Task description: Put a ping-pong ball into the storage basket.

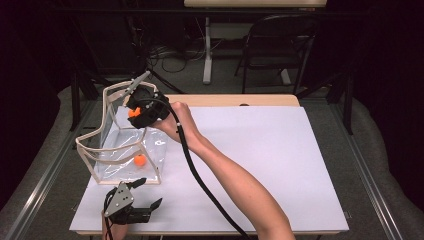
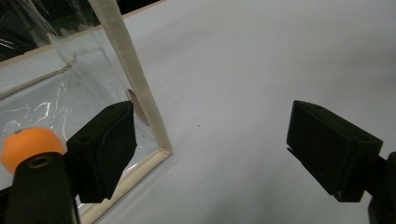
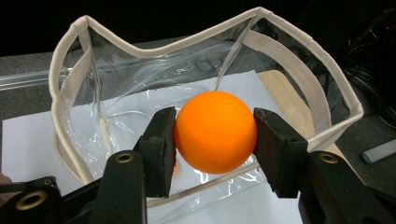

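Observation:
A clear plastic bag (image 1: 107, 145) with cream fabric trim (image 3: 308, 79) stands open-topped at the left of the white sheet. My right gripper (image 3: 215, 135) hovers over its mouth, shut on an orange ball (image 3: 215, 131), and the same ball (image 1: 134, 113) peeks out under the gripper (image 1: 137, 111) in the high view. Another orange ball (image 1: 140, 160) lies on the bag's bottom; it shows through the clear wall (image 2: 28, 145) in the left gripper view. My left gripper (image 1: 142, 192) rests open near the table's front edge, just outside the bag's front corner (image 2: 163, 150), nothing between its jaws.
A white sheet (image 1: 260, 160) covers the wooden table (image 1: 235, 100). A black cable (image 1: 200, 180) trails along the right forearm. A chair (image 1: 280, 45) and a table leg (image 1: 207, 50) stand on the floor beyond the far edge.

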`<state>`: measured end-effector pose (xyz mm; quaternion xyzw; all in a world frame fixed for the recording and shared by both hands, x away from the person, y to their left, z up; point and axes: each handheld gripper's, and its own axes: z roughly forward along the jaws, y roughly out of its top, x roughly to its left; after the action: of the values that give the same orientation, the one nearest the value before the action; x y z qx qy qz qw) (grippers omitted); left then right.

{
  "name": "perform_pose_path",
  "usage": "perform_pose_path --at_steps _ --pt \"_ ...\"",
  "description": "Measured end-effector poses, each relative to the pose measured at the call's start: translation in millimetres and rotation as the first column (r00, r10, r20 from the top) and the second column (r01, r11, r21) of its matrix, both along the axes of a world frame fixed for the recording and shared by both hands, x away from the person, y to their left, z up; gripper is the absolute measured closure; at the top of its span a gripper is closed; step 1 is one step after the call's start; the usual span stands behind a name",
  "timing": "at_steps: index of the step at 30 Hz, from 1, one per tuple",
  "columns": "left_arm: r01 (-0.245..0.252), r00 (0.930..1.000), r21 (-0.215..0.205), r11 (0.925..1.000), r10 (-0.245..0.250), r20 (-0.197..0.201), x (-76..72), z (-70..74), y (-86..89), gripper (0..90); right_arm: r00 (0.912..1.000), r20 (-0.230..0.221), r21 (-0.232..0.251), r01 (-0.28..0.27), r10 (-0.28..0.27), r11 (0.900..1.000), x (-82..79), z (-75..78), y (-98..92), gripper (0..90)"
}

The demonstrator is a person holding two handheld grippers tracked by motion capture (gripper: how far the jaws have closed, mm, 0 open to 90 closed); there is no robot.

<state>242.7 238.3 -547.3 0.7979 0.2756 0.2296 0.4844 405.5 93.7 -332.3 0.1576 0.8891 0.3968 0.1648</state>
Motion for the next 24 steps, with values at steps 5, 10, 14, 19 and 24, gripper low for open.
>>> perform_pose_path --at_steps 5,10,14,19,24 --pt "0.001 1.0000 0.002 1.0000 -0.001 0.001 0.3 0.0 0.2 16.1 0.9999 -0.007 -0.002 -0.008 0.008 1.000 -0.7 -2.2 3.9 50.7" --pt "-0.001 1.0000 0.000 1.0000 0.001 0.000 0.2 0.0 0.7 16.1 0.9999 -0.011 -0.007 -0.009 0.008 1.000 -0.1 -4.6 6.7 50.7" --pt "0.001 1.0000 0.001 1.0000 -0.001 0.000 0.1 0.1 0.3 16.1 0.9999 -0.014 -0.012 -0.010 0.010 1.000 0.2 -6.6 8.6 50.7" --pt "0.000 1.0000 -0.003 1.0000 0.000 0.001 0.0 0.0 0.6 16.1 0.9997 -0.019 -0.013 -0.013 0.013 1.000 0.3 -8.7 11.2 50.7" --pt "0.001 1.0000 0.000 1.0000 -0.001 0.000 -0.2 0.2 0.2 16.1 0.9996 -0.024 -0.019 -0.016 0.015 1.000 0.4 -11.3 14.7 50.7"
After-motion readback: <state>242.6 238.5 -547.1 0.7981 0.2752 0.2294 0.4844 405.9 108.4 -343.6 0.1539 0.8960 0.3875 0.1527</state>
